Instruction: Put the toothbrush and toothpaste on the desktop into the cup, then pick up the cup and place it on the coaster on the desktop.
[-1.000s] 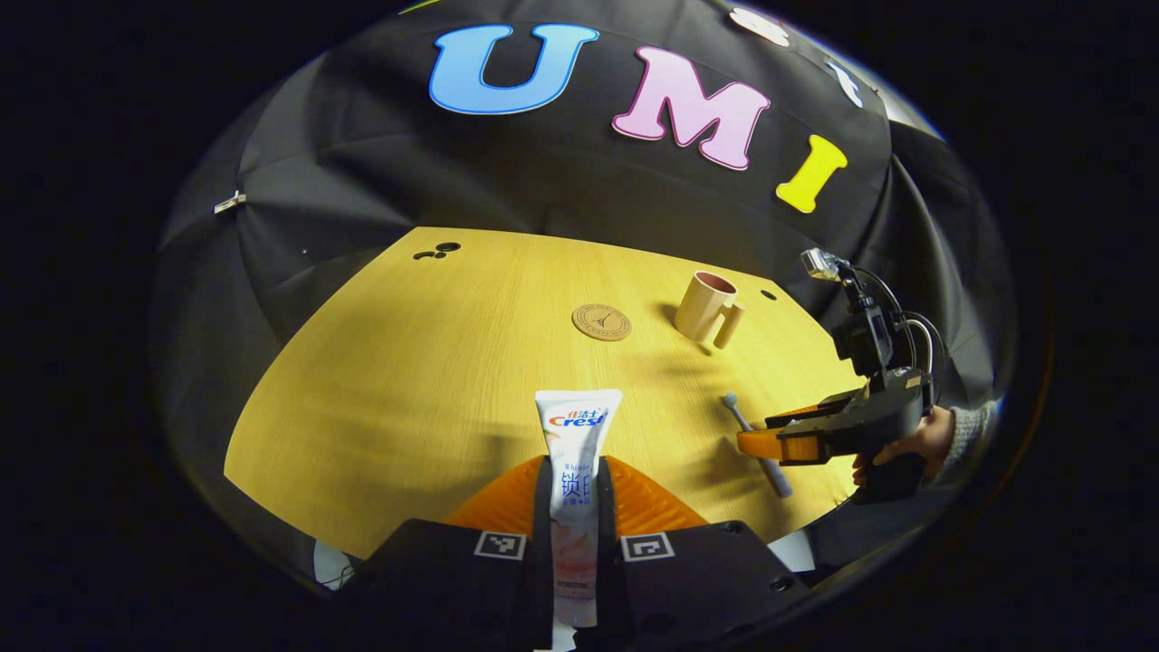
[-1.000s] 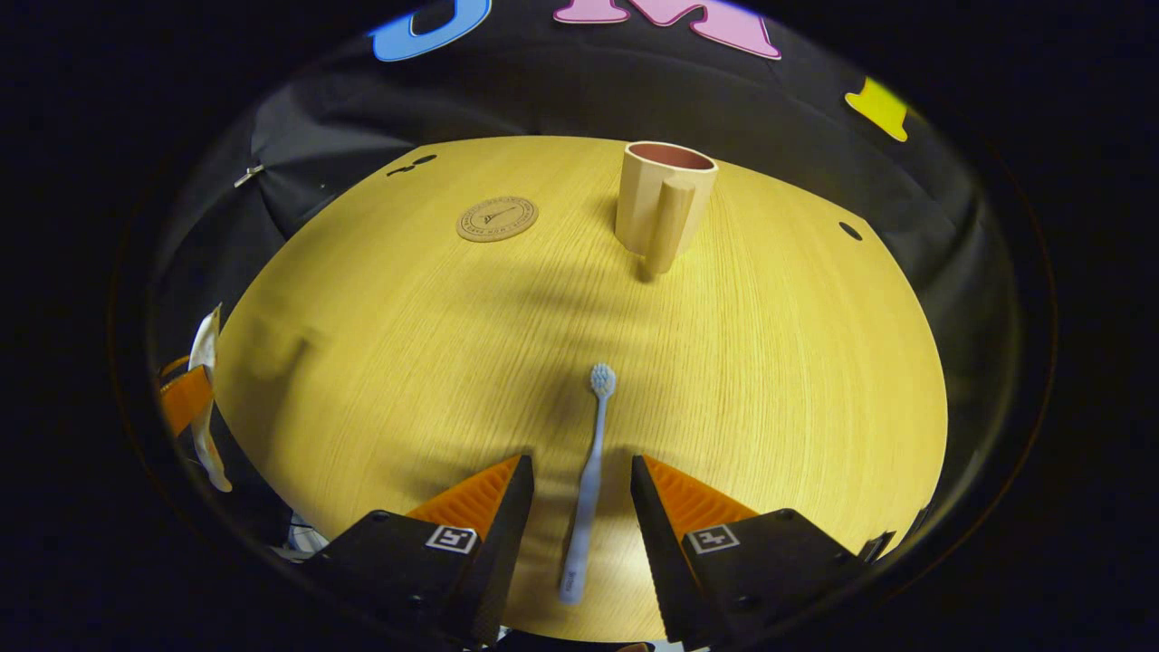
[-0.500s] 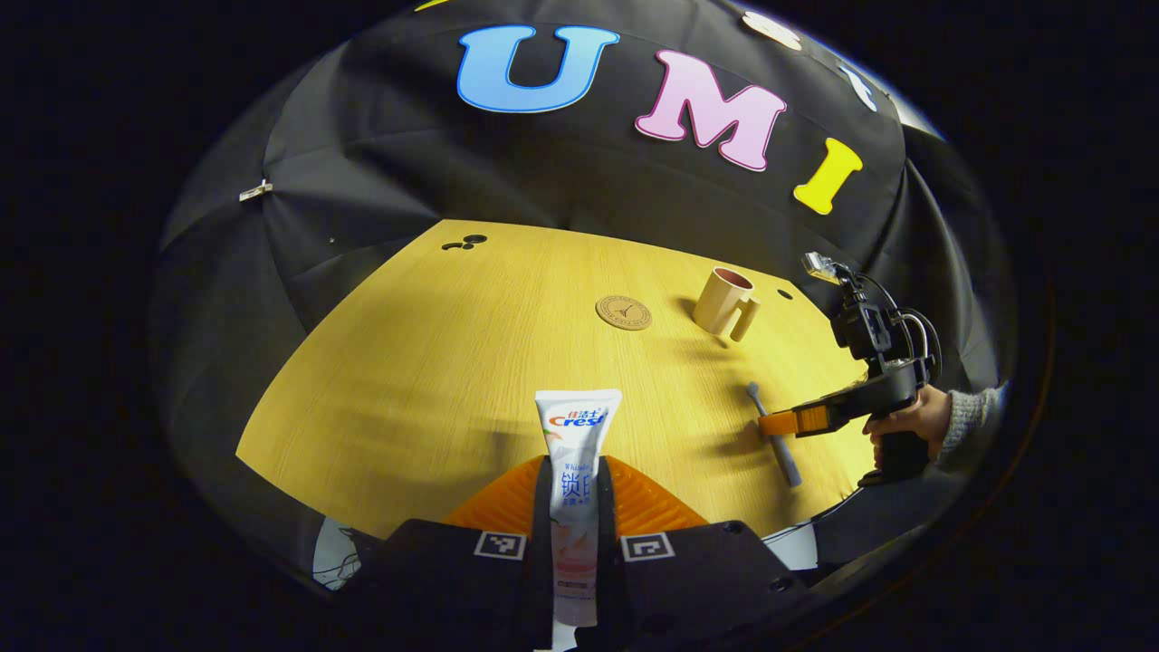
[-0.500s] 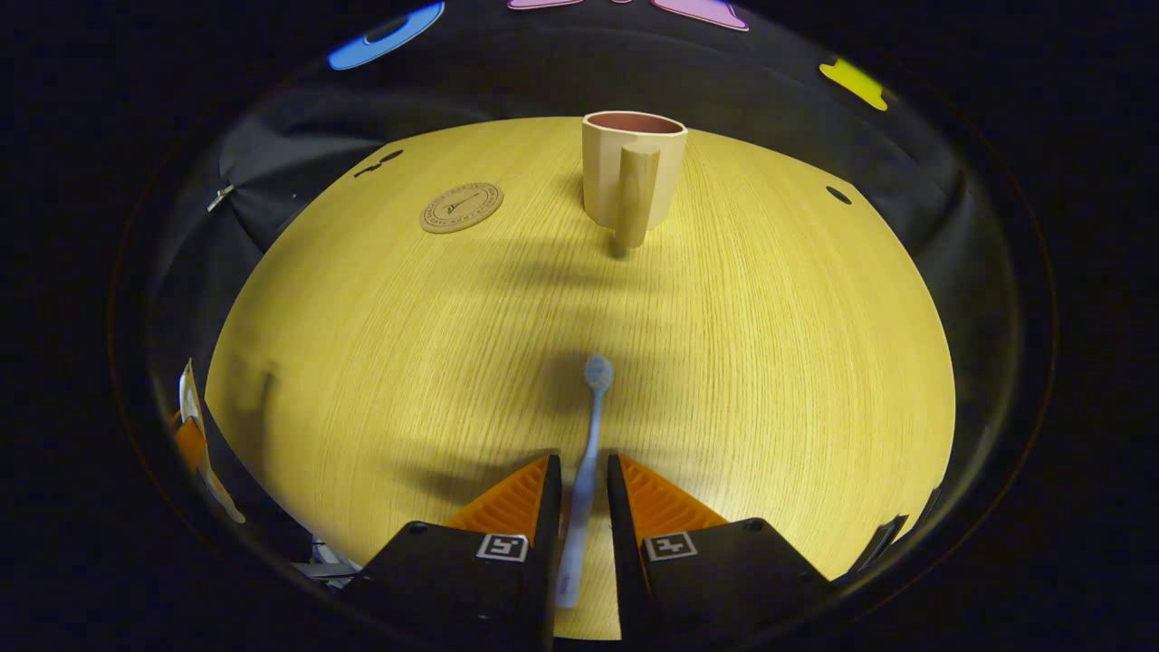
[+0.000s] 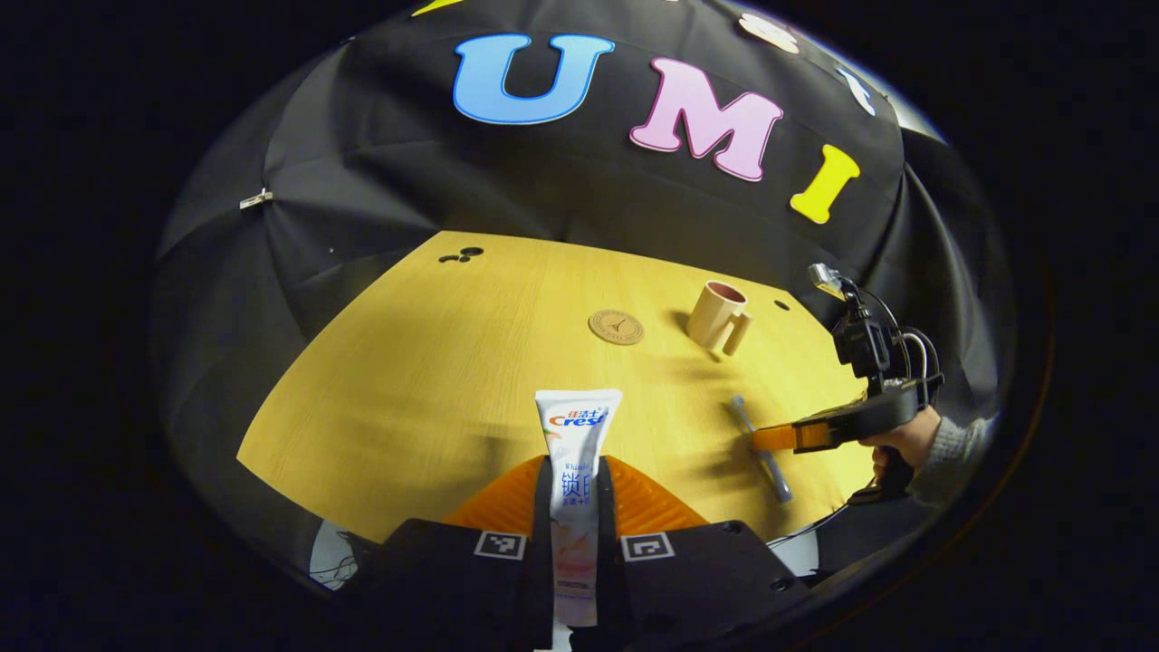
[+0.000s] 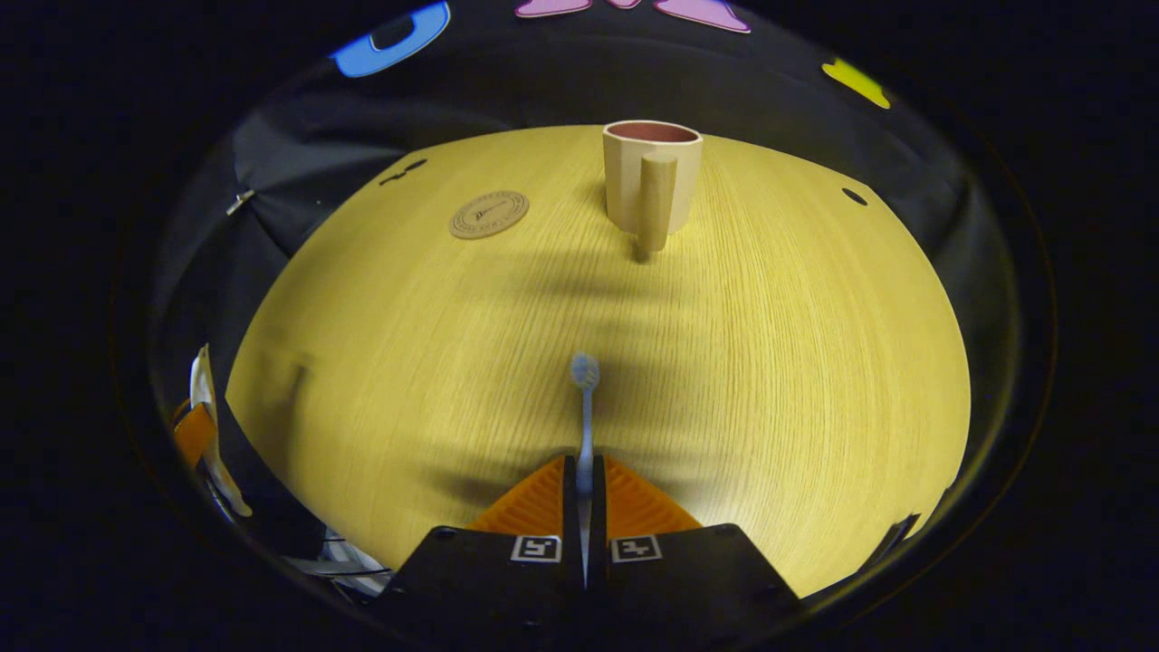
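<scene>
In the left gripper view my left gripper (image 5: 576,471) is shut on a white toothpaste tube (image 5: 577,444), held upright above the near edge of the wooden table. In the right gripper view my right gripper (image 6: 584,471) is shut on the handle of a pale blue toothbrush (image 6: 585,398), whose head points toward a beige cup (image 6: 650,177) with its handle facing me. A round cork coaster (image 6: 489,215) lies left of the cup. The left gripper view also has the right gripper (image 5: 770,439) on the toothbrush (image 5: 759,435), the cup (image 5: 718,314) and the coaster (image 5: 616,327).
The round wooden table (image 6: 770,362) has small dark holes at its far left (image 6: 404,169) and far right (image 6: 853,196). Black cloth walls close in behind. A hand (image 5: 896,444) in a grey sleeve holds the right gripper. The left gripper with the tube (image 6: 206,426) sits at the table's left edge.
My right gripper has closed fully on the toothbrush handle, from wide open a second ago. The left gripper keeps the toothpaste tube with only a slight shift of view.
</scene>
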`<state>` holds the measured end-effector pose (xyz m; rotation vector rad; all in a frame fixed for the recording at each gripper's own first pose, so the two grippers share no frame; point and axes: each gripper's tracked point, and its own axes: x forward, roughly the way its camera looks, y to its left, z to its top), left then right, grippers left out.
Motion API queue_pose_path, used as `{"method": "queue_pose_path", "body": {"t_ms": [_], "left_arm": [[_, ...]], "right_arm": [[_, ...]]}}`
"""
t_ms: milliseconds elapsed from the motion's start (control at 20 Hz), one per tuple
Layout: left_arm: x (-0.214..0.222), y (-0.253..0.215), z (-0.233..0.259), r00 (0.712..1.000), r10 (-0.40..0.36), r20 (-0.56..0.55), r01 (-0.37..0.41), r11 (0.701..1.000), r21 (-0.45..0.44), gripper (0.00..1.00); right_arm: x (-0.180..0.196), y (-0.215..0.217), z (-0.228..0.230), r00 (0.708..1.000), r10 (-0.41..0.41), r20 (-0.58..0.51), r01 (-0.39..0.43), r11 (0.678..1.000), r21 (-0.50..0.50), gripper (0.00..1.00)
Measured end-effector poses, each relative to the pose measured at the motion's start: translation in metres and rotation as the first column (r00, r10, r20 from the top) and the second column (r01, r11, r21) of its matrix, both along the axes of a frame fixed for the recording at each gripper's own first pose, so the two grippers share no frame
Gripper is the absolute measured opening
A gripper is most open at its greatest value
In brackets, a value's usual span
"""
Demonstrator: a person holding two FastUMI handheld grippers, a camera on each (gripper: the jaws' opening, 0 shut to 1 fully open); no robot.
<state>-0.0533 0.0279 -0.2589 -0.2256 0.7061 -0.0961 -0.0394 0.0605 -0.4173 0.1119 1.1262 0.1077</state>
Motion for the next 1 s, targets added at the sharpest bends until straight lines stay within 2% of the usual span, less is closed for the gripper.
{"method": "queue_pose_path", "body": {"t_ms": [200, 500, 750, 900, 1000], "left_arm": [[0.028, -0.017, 0.028, 0.995, -0.011, 0.094, 0.013, 1.0, -0.017, 0.24], [0.101, -0.071, 0.083, 0.964, -0.064, 0.256, 0.087, 0.993, -0.08, 0.24], [0.176, -0.131, 0.146, 0.896, -0.064, 0.439, 0.159, 0.97, -0.184, 0.24], [0.221, -0.162, 0.174, 0.838, -0.037, 0.544, 0.195, 0.952, -0.235, 0.23], [0.248, -0.179, 0.181, 0.805, -0.022, 0.593, 0.212, 0.944, -0.253, 0.24]], "right_arm": [[0.017, 0.003, 0.052, 0.985, -0.006, 0.174, -0.011, 0.995, 0.099, 0.05], [0.038, -0.002, 0.142, 0.916, -0.049, 0.399, -0.058, 0.966, 0.251, 0.05], [0.048, -0.031, 0.191, 0.856, -0.085, 0.51, -0.078, 0.954, 0.289, 0.05], [0.05, -0.049, 0.203, 0.834, -0.087, 0.546, -0.09, 0.953, 0.29, 0.05], [0.051, -0.06, 0.205, 0.822, -0.059, 0.567, -0.113, 0.958, 0.264, 0.05]]}}
